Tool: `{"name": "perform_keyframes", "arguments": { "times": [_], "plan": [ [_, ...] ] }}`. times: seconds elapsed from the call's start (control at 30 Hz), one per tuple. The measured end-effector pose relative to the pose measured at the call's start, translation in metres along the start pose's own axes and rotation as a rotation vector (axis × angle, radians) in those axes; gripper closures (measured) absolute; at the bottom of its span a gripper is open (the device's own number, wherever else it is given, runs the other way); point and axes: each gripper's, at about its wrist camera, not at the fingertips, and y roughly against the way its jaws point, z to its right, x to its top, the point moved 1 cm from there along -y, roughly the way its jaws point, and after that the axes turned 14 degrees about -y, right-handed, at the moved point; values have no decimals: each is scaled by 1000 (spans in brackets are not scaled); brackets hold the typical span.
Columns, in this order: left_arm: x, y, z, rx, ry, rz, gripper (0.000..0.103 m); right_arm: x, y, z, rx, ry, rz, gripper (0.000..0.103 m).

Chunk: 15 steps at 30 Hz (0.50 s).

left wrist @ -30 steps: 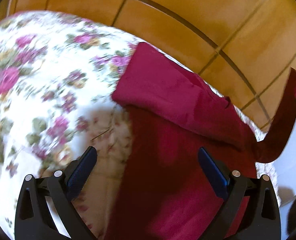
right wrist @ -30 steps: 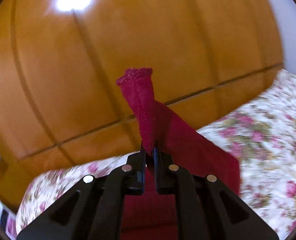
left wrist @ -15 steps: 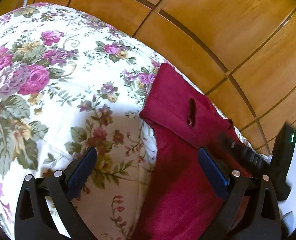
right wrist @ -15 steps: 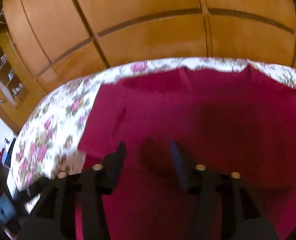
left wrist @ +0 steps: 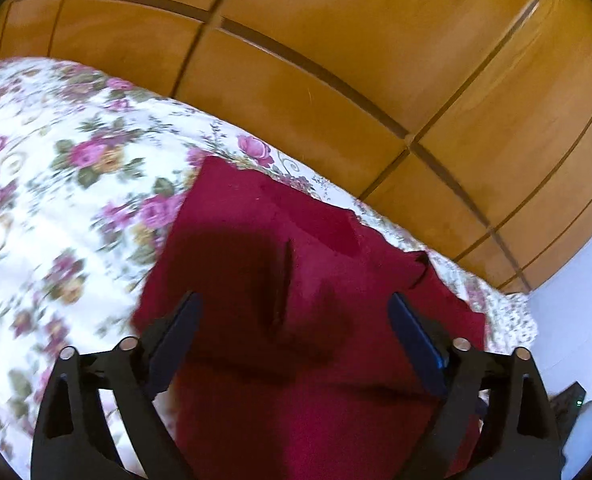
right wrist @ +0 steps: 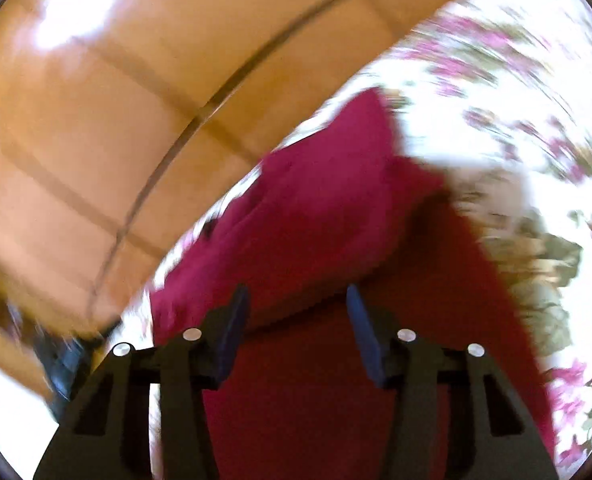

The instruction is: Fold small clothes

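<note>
Floral bedspread (left wrist: 55, 184): red garment (left wrist: 296, 360) beneath both closing, empty hand-held grippers.

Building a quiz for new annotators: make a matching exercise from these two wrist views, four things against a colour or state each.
Things:
1. garment
2. bedspread
3. wardrobe doors
4. left gripper

Colour or state:
A. glossy orange-brown wood
B. jaws apart and closing, gripping nothing
C. dark red, lying on the bed
D. white with pink flowers

Pairs: 1-C, 2-D, 3-A, 4-B
</note>
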Motion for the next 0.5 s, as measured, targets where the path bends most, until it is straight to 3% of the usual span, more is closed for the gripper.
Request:
{"name": "perform_keyframes", "arguments": {
  "times": [0.03, 0.13, 0.17, 0.23, 0.3, 0.33, 0.4, 0.5],
  "plan": [
    [1, -8, 3, 14, -13, -8, 14, 15, -11, 5, 24, -72, 7, 53],
    [-3, -38, 11, 78, -77, -38, 14, 7, 29, 26, 58, -217, 13, 53],
    [-6, -47, 11, 100, -90, -54, 14, 18, 14, 29, 72, -273, 9, 54],
    [-15, -59, 8, 126, -109, -76, 14, 37, -9, 33, 85, -344, 15, 63],
    [-23, -63, 9, 142, -140, -71, 13, 52, -17, 28, 84, -377, 21, 87],
    [-23, -64, 10, 145, -148, -74, 11, 60, -23, 28, 111, -406, 36, 88],
    [-23, -67, 11, 150, -165, -85, 9, 69, 10, 43, 194, -432, 125, 93],
    [-24, -72, 14, 143, -182, -93, 5, 76, 13, 51, 215, -427, 207, 94]
  ]
}}
